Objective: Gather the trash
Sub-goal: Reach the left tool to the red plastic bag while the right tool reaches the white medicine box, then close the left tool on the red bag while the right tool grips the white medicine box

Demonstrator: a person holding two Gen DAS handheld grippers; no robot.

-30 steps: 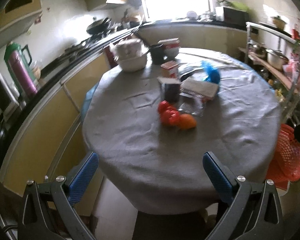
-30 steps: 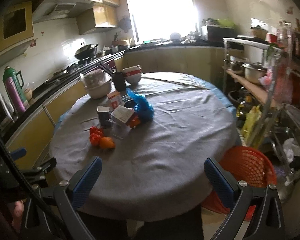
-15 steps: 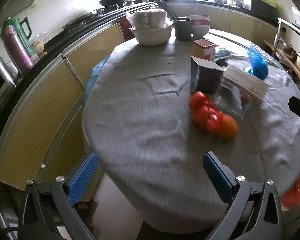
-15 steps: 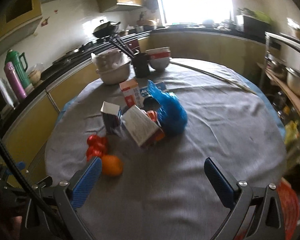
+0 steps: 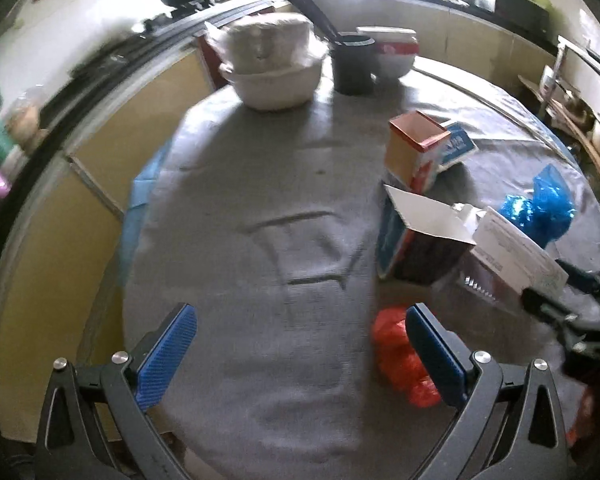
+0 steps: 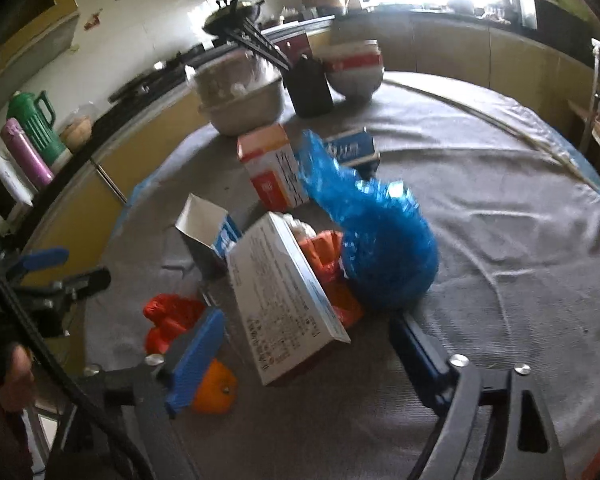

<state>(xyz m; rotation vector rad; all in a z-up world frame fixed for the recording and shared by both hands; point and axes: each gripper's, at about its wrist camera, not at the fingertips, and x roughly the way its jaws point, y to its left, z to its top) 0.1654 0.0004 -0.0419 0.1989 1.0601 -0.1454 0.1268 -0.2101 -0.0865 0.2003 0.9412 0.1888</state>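
— Grey cloth (image 5: pixel 260 240) over a round table, filling the middle of both views. Yellow cabinet fronts (image 5: pixel 60 220) curving along the left edge, dark counter above them. Green jug (image 6: pixel 36 120) and pink flask (image 6: pixel 26 152) at upper left of the right wrist view.

— And further along, toward the top centre?

— White stacked bowls (image 5: pixel 272 68), then a dark cup (image 5: pixel 354 64) with chopsticks, then a red-banded bowl (image 5: pixel 394 50); bright window behind.

— Trash where?

— Heaped right of centre on the cloth: open dark carton (image 5: pixel 416 240), orange-and-white box (image 5: pixel 414 148), flat white printed box (image 6: pixel 284 296), crumpled blue bag (image 6: pixel 380 240), red wrapper (image 5: pixel 400 356), an orange fruit (image 6: pixel 214 388) low in the right wrist view.

— Grippers?

— Left gripper (image 5: pixel 300 356) spread wide over bare cloth, red wrapper just behind its right finger. Right gripper (image 6: pixel 308 356) closing in, flat white printed box between the fingers, pads not yet pressing on it.
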